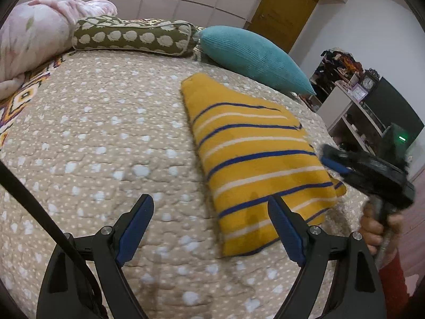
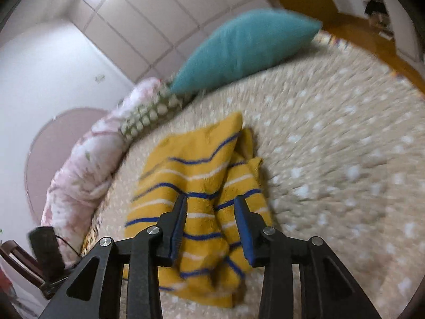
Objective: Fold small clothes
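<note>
Bed (image 1: 111, 138) carries everything: rumpled pink quilt (image 1: 29, 34) far left, patterned bolster (image 1: 132, 36), then teal pillow (image 1: 255, 55), all bunched at the headboard, likely to leave open folding room. Left tool (image 1: 209, 228) hangs wide open and empty over the spotted bedspread, its right finger at the near edge of the yellow striped garment (image 1: 255, 159), which lies flat, seemingly already folded. Right tool (image 2: 209, 226) sits over the garment's bunched right side, jaws part-open with cloth between, not visibly clamped, probably lining up a pinch.
</note>
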Tool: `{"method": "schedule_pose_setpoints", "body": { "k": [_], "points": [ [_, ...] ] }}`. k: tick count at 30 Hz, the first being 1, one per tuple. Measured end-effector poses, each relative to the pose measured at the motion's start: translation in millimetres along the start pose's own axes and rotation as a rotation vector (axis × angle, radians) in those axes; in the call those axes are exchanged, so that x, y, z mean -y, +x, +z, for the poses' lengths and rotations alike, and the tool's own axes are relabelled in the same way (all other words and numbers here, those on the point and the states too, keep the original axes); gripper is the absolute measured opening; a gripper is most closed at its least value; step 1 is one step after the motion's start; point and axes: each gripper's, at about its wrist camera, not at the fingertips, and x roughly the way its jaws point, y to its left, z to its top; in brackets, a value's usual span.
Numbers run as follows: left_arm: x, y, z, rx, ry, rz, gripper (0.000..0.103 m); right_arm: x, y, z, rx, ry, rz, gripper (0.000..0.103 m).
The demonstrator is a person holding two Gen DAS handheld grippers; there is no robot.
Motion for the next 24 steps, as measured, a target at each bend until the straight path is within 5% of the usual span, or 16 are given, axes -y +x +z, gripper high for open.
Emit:
{"method": "schedule_pose_setpoints", "body": {
  "k": [2, 3, 4, 8, 10, 13, 16, 19, 21, 24],
  "points": [
    [7.7, 1.4, 3.6, -0.004, 0.010, 0.010, 0.086, -0.3, 22.7, 0.8, -0.042, 0.008, 0.032, 0.037],
    [11.2, 1.8, 5.8, -0.004, 0.015, 0.017, 0.086, -2.3, 29.1, 1.0, -0.053, 0.001, 0.051, 0.018],
    [13.0, 1.0, 7.4, -0.001, 0.017, 0.022, 0.086, -4.5, 35.1, 1.7, -0.078, -0.004, 0.086, 0.013],
    [15.1, 1.0, 16.3, 0.014, 0.014, 0.036, 0.086, 4.9, 8.5, 7.2, 0.019, 0.015, 0.100, 0.010],
    [14.3, 7.0, 20.3, 0.012, 0.016, 0.048, 0.086, 15.2, -1.3, 6.3, 0.046, 0.024, 0.022, 0.010],
    [9.8, 23.2, 25.8, -0.016, -0.004, 0.030, 0.086, 15.6, 10.3, -4.7, 0.016, -0.054, -0.127, 0.010],
    [3.9, 38.2, 30.5, -0.052, -0.048, -0.023, 0.086, 19.5, 20.0, -13.4, -0.010, -0.052, -0.134, 0.013],
    [0.7, 44.2, 36.4, -0.058, -0.062, -0.076, 0.086, 24.6, 5.8, -12.7, 0.026, -0.012, -0.092, 0.029],
    [-0.5, 46.8, 40.4, -0.054, -0.055, -0.107, 0.089, 27.9, -3.9, -9.5, 0.057, 0.004, -0.075, 0.053],
    [-0.3, 62.5, 45.2, -0.079, -0.073, -0.177, 0.094, 37.8, -4.2, -1.3, 0.067, 0.025, -0.075, 0.067]
  ]
}}
